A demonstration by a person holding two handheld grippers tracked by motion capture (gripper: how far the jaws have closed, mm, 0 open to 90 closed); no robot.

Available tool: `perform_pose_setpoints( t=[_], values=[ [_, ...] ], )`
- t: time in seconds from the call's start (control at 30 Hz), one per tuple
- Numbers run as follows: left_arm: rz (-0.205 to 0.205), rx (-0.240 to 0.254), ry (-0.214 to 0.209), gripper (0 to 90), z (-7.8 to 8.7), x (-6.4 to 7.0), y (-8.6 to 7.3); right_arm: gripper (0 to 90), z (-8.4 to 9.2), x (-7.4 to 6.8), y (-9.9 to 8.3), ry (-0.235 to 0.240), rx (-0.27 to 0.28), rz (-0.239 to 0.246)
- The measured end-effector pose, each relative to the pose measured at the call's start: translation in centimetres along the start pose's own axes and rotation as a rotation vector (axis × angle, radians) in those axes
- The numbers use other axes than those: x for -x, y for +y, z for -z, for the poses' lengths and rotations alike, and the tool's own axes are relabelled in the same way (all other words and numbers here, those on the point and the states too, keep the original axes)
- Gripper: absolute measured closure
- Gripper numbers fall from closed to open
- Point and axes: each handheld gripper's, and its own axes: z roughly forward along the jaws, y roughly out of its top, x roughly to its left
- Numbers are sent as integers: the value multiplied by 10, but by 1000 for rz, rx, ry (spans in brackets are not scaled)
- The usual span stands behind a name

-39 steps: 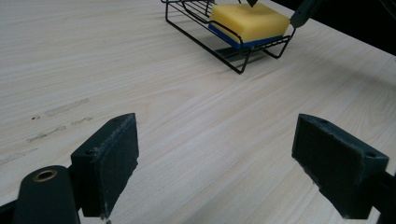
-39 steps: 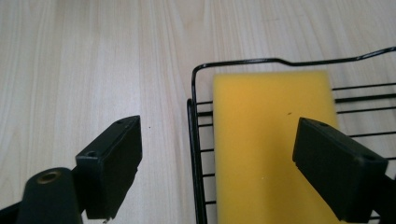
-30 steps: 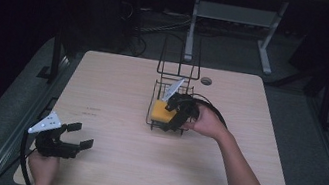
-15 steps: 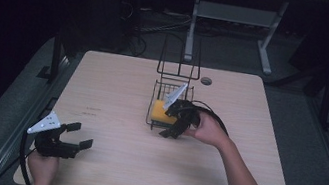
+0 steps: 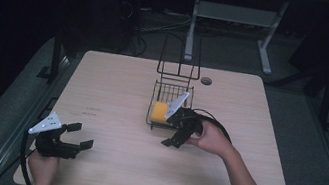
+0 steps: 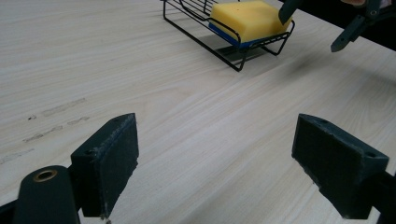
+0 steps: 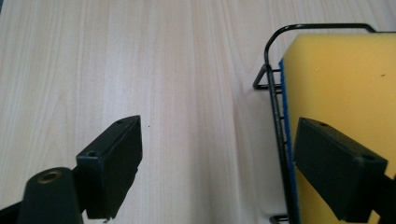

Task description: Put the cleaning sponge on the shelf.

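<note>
Right gripper [image 5: 175, 131] is held at the near edge of the wire rack [image 5: 170, 104], with its jaws spread wide and nothing between them. In the right gripper view, one jaw sits over the yellow sponge [image 7: 345, 107] and the other over bare table [image 7: 140, 60], so the rack's black wire rim runs between the two jaws. Whether the jaw over the sponge touches it cannot be told.

Ordered from largest to smallest:

1. Table: a light wood top with a small round grommet [image 5: 206, 81] near its far edge.
2. Wire rack: black, standing near the table's centre, with a tall upright wire frame at its far end and a low basket section at its near end.
3. Left gripper [image 5: 78, 137]: held low near the table's near-left corner, well apart from the rack. In the left gripper view its jaws stand wide apart over bare wood, holding nothing.
4. Sponge: yellow on top with a blue layer along its underside, lying flat in the low basket section, at the end nearest the right gripper.
5. Faint dark marks [image 6: 56, 109]: smudges on the wood ahead of the left gripper.
</note>
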Motion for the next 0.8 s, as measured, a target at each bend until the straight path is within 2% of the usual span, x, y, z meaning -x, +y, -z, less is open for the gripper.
perform_pose_setpoints(
  t=[0.8],
  values=[
    [-6,-9,0,141,-3,3,1,156,8,-19,-38,-25,-30,-45]
  ],
)
